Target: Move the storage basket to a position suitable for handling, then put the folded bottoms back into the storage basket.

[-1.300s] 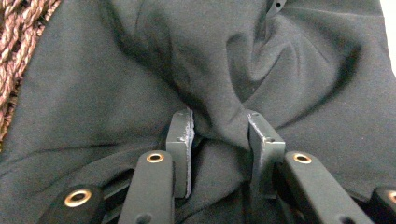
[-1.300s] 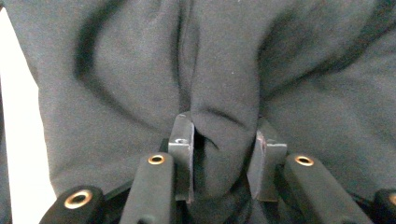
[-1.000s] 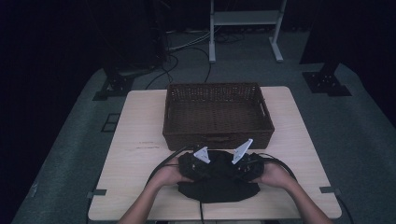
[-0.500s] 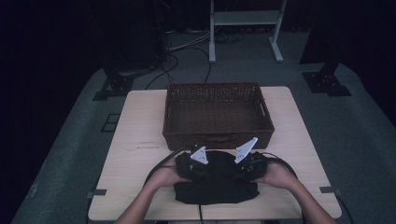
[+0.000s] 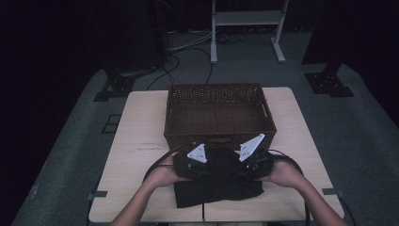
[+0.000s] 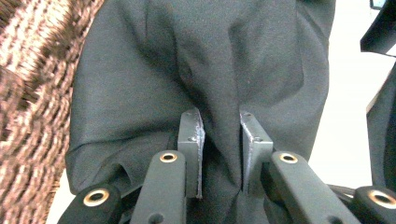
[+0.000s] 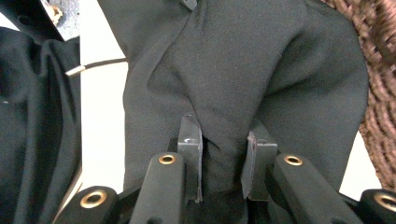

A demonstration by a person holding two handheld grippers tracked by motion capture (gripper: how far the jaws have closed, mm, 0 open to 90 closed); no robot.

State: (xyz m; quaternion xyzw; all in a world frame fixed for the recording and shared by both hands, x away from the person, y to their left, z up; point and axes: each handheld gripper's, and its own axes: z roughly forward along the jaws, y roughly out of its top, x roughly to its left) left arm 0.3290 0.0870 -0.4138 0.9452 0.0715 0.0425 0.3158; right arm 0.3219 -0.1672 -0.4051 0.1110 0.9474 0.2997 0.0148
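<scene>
- Black cloth (image 5: 219,183): a dark garment or fabric piece is seen at the near edge of the desk (image 5: 141,141), just in front of the wicker basket (image 5: 219,113); its upper part is bunched and lifted between the 2 grippers, while its lower part is spread flat toward the near edge.
- Left gripper (image 6: 219,154): the jaws are clenched on a fold of the black cloth, which is pinched between the 2 pads (image 6: 192,140) in the left gripper view; basket weave is seen at the left of that view.
- Right gripper (image 7: 224,158): the jaws are likewise clamped on a gathered fold of the black cloth, with basket weave at the right of the right gripper view.
- In the high view the left gripper (image 5: 190,162) and the right gripper (image 5: 254,162) are held side by side, close to the basket's near wall.
- Progress, as judged: both grasps are made and the lift is begun; the basket is seen empty, so the carrying of the cloth over the near wall and its release inside are taken to be left.
</scene>
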